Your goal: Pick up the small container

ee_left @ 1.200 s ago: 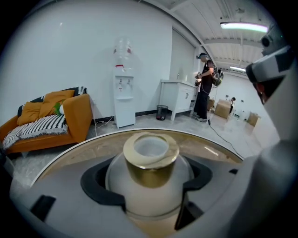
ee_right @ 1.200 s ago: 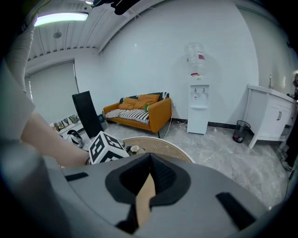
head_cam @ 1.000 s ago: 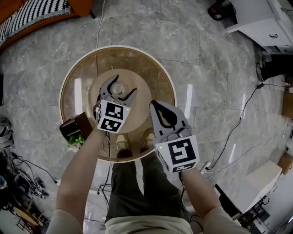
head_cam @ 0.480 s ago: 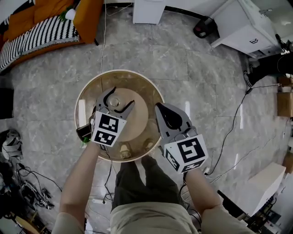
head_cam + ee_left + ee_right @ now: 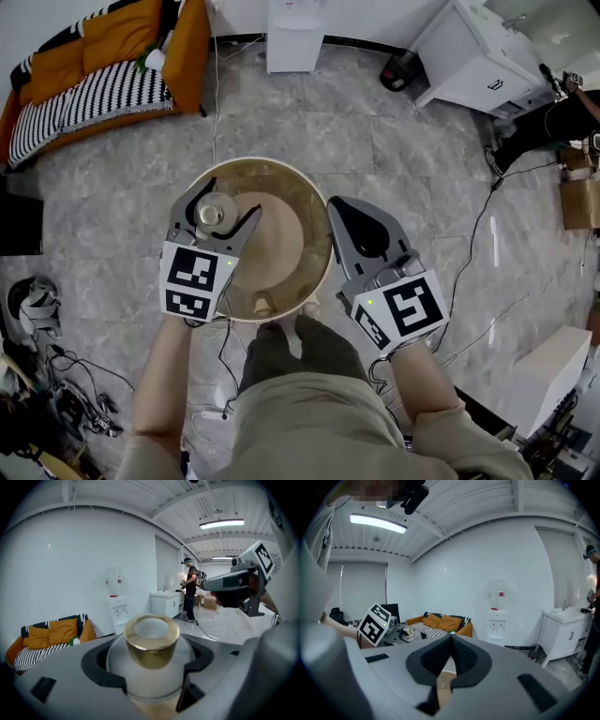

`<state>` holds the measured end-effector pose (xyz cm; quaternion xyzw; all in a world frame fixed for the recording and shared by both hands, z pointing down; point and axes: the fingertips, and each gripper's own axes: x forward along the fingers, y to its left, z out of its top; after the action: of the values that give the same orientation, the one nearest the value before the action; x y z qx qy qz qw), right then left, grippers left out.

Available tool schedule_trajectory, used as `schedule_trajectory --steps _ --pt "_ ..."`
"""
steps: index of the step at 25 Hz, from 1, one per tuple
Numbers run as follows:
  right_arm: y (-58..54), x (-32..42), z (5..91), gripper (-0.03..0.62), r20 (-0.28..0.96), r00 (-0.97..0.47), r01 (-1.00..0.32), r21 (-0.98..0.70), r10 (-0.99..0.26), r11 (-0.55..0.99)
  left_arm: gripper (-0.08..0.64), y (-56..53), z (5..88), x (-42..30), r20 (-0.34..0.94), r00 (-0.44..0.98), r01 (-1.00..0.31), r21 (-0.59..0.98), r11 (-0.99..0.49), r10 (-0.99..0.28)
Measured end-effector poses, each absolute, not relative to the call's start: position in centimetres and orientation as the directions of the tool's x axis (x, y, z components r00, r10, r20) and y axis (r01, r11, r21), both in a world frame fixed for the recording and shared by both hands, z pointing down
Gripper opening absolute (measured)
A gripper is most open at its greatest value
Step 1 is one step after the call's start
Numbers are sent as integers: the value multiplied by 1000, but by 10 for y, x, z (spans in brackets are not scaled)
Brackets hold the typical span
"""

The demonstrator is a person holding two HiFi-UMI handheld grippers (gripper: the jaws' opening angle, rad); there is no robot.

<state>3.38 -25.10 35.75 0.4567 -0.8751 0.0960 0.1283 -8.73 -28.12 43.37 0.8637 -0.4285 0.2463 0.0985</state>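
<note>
Right gripper [image 5: 451, 640]: jaws pressed together, nothing between them — held at the table's right edge.
Left gripper [image 5: 230, 201]: jaws clamped on the small container, one at each side of its frosted body.
Small container [image 5: 151, 641]: frosted white jar with a gold cap, upright between the left jaws, over the table's left half; contact with the top cannot be told.
Round table [image 5: 302, 189]: tan, glassy rim, below both grippers.
Floor [image 5: 412, 159]: grey marble tiles, cables trailing.
Far edge: orange sofa [image 5: 89, 58] with a striped cover, water dispenser [image 5: 292, 28], white cabinet [image 5: 469, 47].
</note>
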Motion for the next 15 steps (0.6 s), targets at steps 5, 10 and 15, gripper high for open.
schedule_trajectory --steps 5,10,15 --pt "-228 34 302 -5 251 -570 -813 -37 -782 581 339 -252 367 -98 465 508 -798 -64 -599 -725" --pt "-203 31 265 -5 215 -589 -801 -32 -779 598 339 -214 318 -105 415 529 -797 -57 -602 -740" --pt "-178 29 258 -5 226 -610 -784 -33 -759 620 339 -179 292 -104 388 522 -807 -64 -587 -760"
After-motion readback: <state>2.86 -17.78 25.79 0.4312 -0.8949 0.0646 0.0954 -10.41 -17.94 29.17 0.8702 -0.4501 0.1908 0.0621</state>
